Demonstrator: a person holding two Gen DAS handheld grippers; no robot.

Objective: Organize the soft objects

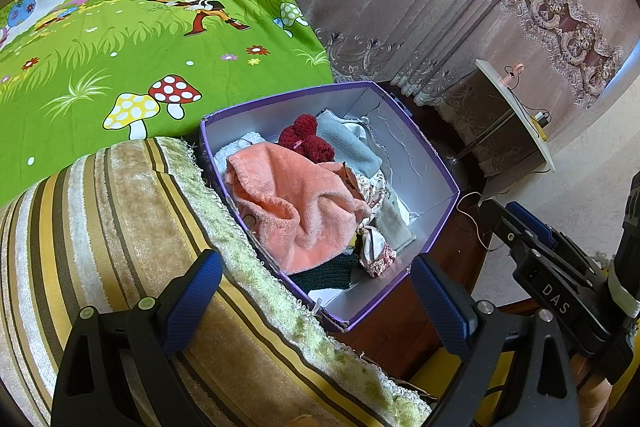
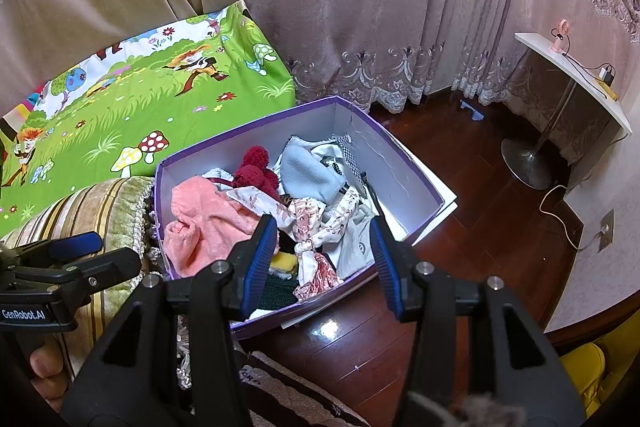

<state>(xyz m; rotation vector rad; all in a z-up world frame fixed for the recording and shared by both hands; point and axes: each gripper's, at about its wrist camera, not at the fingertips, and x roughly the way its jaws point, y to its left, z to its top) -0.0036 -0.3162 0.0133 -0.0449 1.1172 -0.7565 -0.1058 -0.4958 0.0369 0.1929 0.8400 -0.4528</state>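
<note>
While both jaws gape empty, right gripper reads "DAS", left gripper "GenRobot.AI".

Both views are bright and sharp, in soft even daylight. Glare spots shine on the floor just below the box. Fisheye bending curves the curtains; the picture corners go black.
</note>
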